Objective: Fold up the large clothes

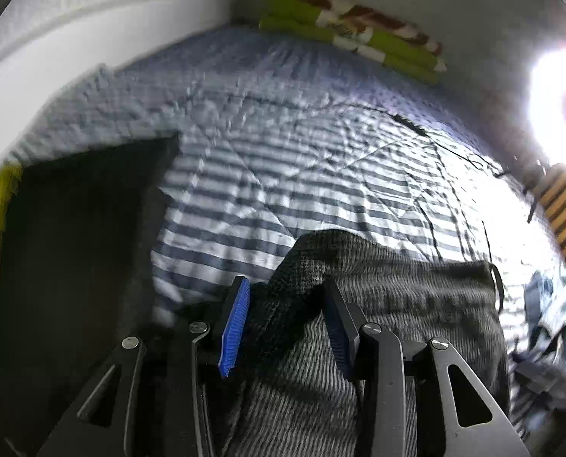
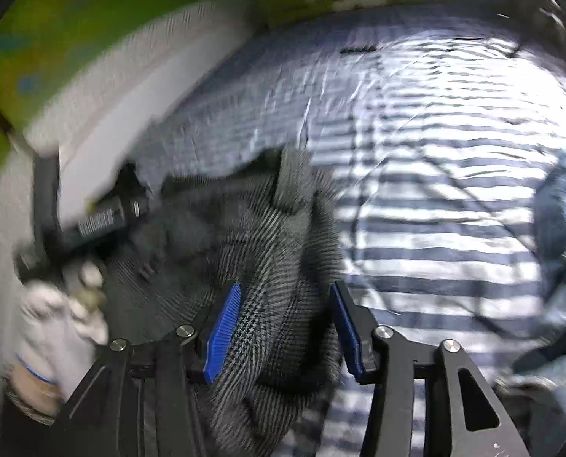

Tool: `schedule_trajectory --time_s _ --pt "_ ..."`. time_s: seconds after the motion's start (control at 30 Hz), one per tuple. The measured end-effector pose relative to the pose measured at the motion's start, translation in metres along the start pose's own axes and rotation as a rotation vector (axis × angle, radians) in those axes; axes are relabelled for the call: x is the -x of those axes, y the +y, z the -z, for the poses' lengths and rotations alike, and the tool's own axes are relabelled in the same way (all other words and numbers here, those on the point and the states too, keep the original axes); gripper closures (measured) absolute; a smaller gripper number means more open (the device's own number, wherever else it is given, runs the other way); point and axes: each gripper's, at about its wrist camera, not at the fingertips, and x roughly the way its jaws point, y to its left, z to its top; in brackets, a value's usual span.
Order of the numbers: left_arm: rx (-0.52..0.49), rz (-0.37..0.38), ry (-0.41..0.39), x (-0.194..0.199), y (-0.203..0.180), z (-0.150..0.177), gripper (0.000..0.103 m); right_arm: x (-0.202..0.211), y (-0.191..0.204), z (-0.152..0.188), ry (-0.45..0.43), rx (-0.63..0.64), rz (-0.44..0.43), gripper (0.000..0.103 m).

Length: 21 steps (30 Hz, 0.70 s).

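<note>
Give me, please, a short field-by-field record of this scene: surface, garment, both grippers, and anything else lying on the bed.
surface: striped bedspread
garment: grey knit garment, bunched, unfolded
left gripper: open, fabric between fingers
right gripper: open, fabric between fingers
far edge: folded green patterned blanket
right side: blue clothing

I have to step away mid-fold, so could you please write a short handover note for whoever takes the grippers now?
Left gripper: fingers open, grey knit garment bunched between them, not clamped.
Right gripper: fingers open, straddling a fold of the same garment.
The garment lies crumpled on the striped bedspread, near the bed's left side. A folded green blanket sits at the far end.
Done: no neat fold visible yet.
Left: spread the garment flat, then fold it.
</note>
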Motion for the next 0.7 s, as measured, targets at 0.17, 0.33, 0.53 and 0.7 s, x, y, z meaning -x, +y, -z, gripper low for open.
schedule_trajectory --time_s 0.17,0.33,0.53,0.7 --pt "-0.140 0.098 -0.051 0.062 -0.021 0.044 0.060 0.048 -0.018 0.028 -0.018 0.049 0.078 0.058" --pt "-0.380 0.196 0.018 0.084 -0.090 0.120 0.043 0.032 -0.044 0.046 0.044 -0.025 0.062 0.058" --pt "-0.397 0.253 -0.021 0.072 -0.145 0.129 0.043 0.025 -0.055 0.051 0.037 -0.108 -0.053 0.061" --pt "-0.529 0.251 0.089 0.029 -0.163 0.150 0.044 0.020 -0.063 0.054 0.028 -0.141 -0.101 0.068"
